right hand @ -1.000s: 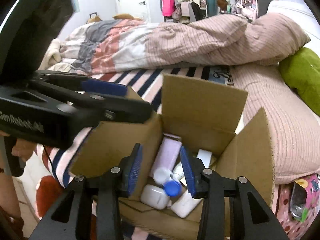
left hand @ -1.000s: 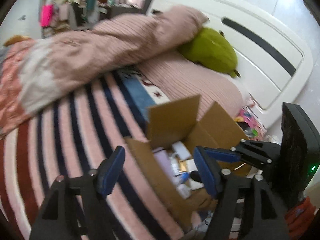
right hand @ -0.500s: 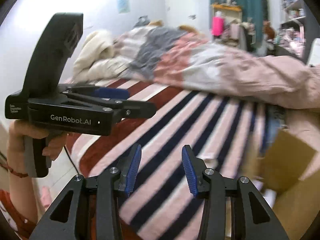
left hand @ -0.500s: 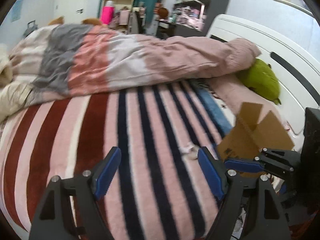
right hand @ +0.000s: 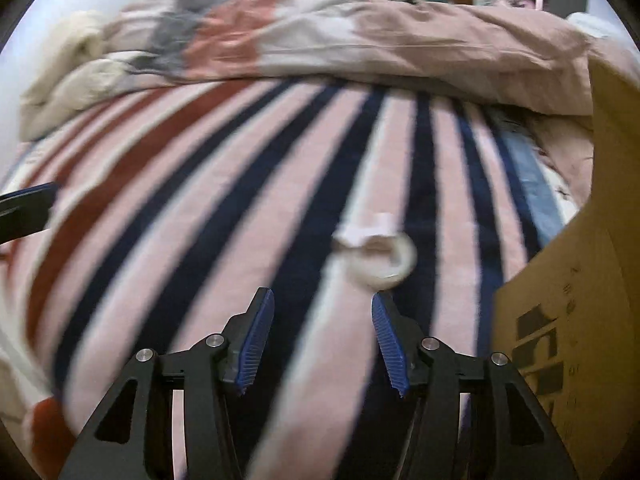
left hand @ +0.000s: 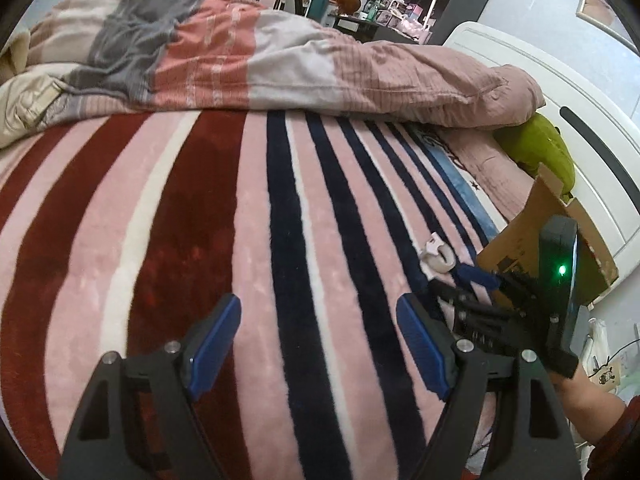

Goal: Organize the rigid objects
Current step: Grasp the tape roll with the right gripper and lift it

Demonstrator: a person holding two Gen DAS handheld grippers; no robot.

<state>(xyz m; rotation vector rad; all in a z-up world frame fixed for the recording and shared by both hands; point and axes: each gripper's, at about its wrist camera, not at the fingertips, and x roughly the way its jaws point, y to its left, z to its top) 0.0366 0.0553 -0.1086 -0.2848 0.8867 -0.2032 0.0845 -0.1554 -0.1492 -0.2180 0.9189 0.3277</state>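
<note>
**Both grippers over striped bed, nothing held**

Surface: plush fleece striped blanket [left hand: 256,208], stripes in pink, dark red, white, navy, running toward the frame top. Filling most of both views. Rumpled quilt [left hand: 280,52] across upper frame, ribbed fabric, patches of grey, salmon, off-white, dusty pink. White headboard [left hand: 568,104] with one dark slot, upper right of left wrist view. One green plush pillow [left hand: 540,148] just below it. Cluttered shelves [left hand: 404,4] at top centre; contents too small to tell.

One cardboard box [right hand: 592,280] at right edge, corrugated, flap up, dark print on its side.

One small white ring-shaped object [right hand: 378,254] lying on blanket just left of box, blurred; also at centre right of left wrist view [left hand: 436,256]. Exact type unclear.

Left gripper [left hand: 320,344]: jaws spread wide, blue ribbed pads, empty.

Right gripper [right hand: 322,340]: jaws just been opening, nothing between them; ring object just beyond the right fingertip, apart. Right gripper also visible lower right of left wrist view [left hand: 480,280], one green light on its body.
</note>
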